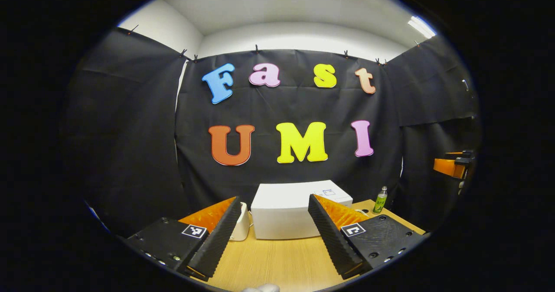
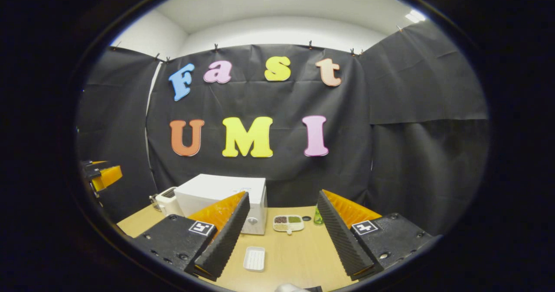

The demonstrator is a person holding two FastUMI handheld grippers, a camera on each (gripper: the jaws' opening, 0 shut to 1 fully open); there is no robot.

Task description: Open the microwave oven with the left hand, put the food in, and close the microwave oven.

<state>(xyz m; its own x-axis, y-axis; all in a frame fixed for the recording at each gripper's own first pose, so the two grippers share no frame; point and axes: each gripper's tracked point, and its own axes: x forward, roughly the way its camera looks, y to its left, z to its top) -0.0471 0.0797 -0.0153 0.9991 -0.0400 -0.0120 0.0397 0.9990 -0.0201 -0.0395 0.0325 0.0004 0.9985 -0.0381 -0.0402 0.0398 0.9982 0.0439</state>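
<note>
The left gripper (image 1: 272, 235) hangs with its ribbed black fingers spread wide and holds nothing; straight ahead, framed between them, sits the boxy white microwave oven (image 1: 288, 212) on the pale wood-grain table (image 1: 277, 261), door shut. A slim green bottle (image 1: 380, 200) stands beyond its right finger. The right gripper (image 2: 279, 240) is likewise wide and empty. Ahead of its left finger stands the microwave oven (image 2: 221, 192); between its fingers lie a small ridged white tray (image 2: 254, 257) and, farther off, a divided dish of food (image 2: 288, 223).

White microwave oven (image 2: 223, 201), light wood-grain table (image 2: 299, 251), green bottle (image 1: 380, 200).
</note>
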